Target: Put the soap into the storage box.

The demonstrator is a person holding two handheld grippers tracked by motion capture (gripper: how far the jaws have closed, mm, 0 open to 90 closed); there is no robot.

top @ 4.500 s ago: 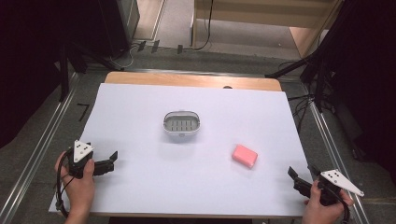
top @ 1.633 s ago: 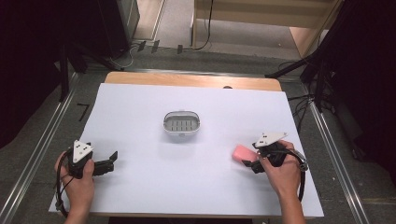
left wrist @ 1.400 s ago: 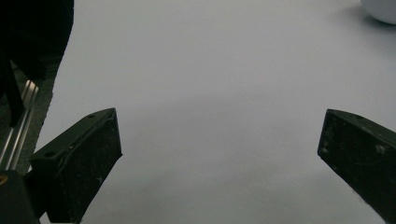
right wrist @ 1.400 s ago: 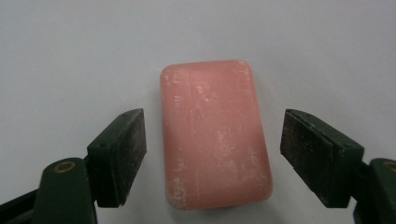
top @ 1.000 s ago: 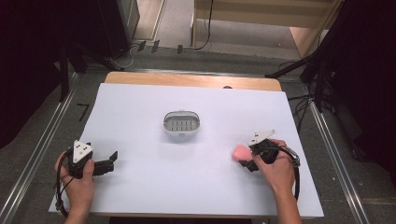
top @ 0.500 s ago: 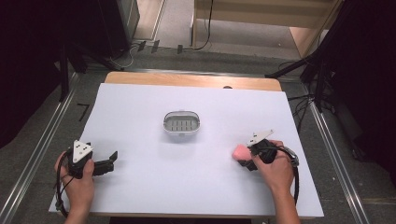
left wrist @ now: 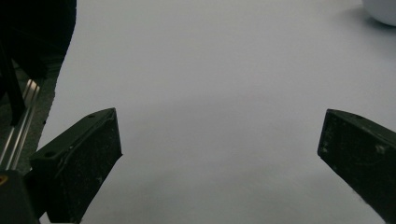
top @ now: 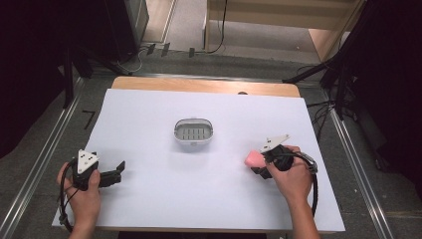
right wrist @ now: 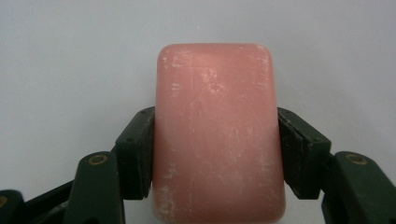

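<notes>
Right hand-held gripper, newly clamped: scuffed pink bar (rounded).

Each black gripper carries a grey three-cornered plate, brass screws and a trailing black cable.

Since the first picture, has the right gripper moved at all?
Yes. The right gripper has come in from the table's near right corner, up and leftward toward the soap dish, and its jaws have just closed on the pink soap bar.
</notes>
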